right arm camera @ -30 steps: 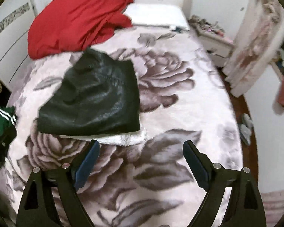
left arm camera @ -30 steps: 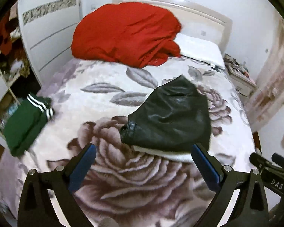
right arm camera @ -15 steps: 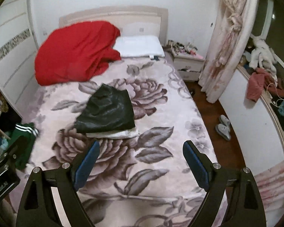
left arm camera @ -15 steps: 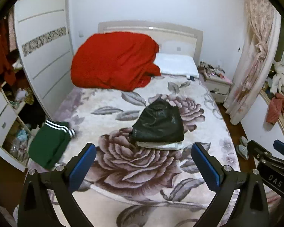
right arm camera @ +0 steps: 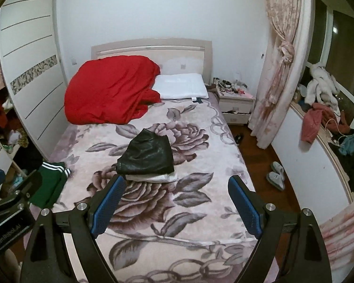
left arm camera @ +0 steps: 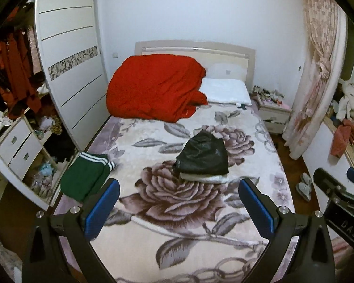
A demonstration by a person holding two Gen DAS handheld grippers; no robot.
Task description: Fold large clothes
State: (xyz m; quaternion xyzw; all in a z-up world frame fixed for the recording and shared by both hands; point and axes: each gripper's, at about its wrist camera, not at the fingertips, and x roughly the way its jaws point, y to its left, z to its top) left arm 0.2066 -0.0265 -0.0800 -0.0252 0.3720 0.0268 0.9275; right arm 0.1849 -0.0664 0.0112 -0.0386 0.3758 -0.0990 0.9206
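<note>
A folded black leather garment with a white lining (left arm camera: 204,156) lies in the middle of the bed; it also shows in the right wrist view (right arm camera: 147,156). A folded green garment with white stripes (left arm camera: 86,176) lies at the bed's left edge, also in the right wrist view (right arm camera: 50,181). My left gripper (left arm camera: 179,205) is open and empty, well back from the bed's foot. My right gripper (right arm camera: 177,204) is open and empty, likewise far from the clothes.
A red quilt (left arm camera: 153,87) and white pillow (left arm camera: 226,92) lie at the headboard. The flowered blanket (left arm camera: 167,224) covers the bed. A wardrobe (left arm camera: 68,70) stands left, a nightstand (left arm camera: 273,113) and curtain (left arm camera: 313,70) right. Slippers (right arm camera: 276,175) lie on the floor.
Both grippers have pulled far back and up from the black garment, from just above the bed to beyond its foot. Both stayed open and empty.
</note>
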